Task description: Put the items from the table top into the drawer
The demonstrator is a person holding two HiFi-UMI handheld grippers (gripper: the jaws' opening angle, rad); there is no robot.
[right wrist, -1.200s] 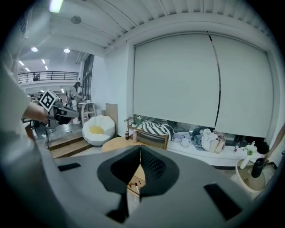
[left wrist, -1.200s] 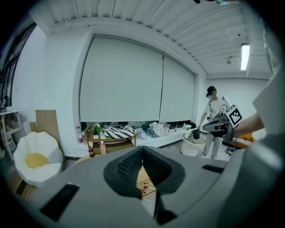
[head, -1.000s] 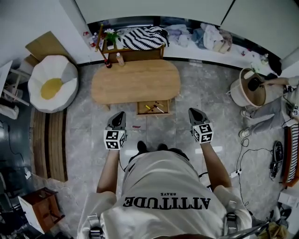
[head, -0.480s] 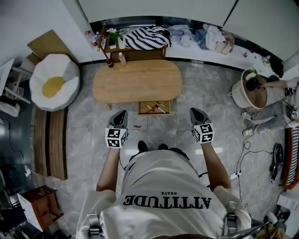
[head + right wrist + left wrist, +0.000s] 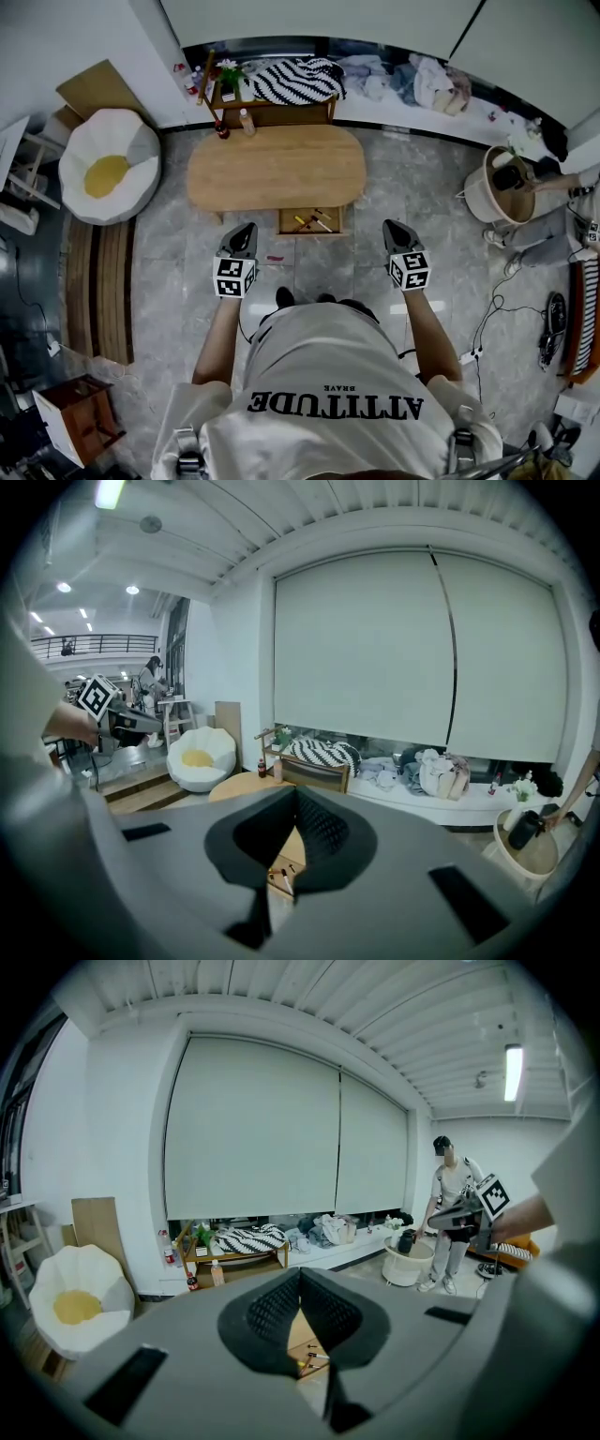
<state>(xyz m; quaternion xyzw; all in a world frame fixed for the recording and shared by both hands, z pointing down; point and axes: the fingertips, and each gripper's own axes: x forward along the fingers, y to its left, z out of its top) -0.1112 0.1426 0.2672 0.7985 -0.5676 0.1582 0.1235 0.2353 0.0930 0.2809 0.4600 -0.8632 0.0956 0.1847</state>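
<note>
An oval wooden table (image 5: 277, 169) stands ahead of me, and only bare wood shows on its top. Its drawer (image 5: 311, 221) is pulled open toward me, with a few small pen-like items (image 5: 309, 219) inside. These also show below the jaws in the left gripper view (image 5: 310, 1359) and the right gripper view (image 5: 284, 877). My left gripper (image 5: 247, 229) hovers over the floor just left of the drawer, jaws shut and nothing in them. My right gripper (image 5: 390, 227) hangs to the drawer's right, also shut and bare.
A small red thing (image 5: 275, 256) lies on the floor by the left gripper. A white and yellow beanbag (image 5: 108, 167) sits left. A low shelf (image 5: 281, 103) with a striped cushion stands behind the table. At right, a person bends over a tub (image 5: 506, 183); cables trail nearby.
Neither gripper nor the drawer has changed. The whole scene drifts slightly in the head view, and the person at the far right has shifted position.
</note>
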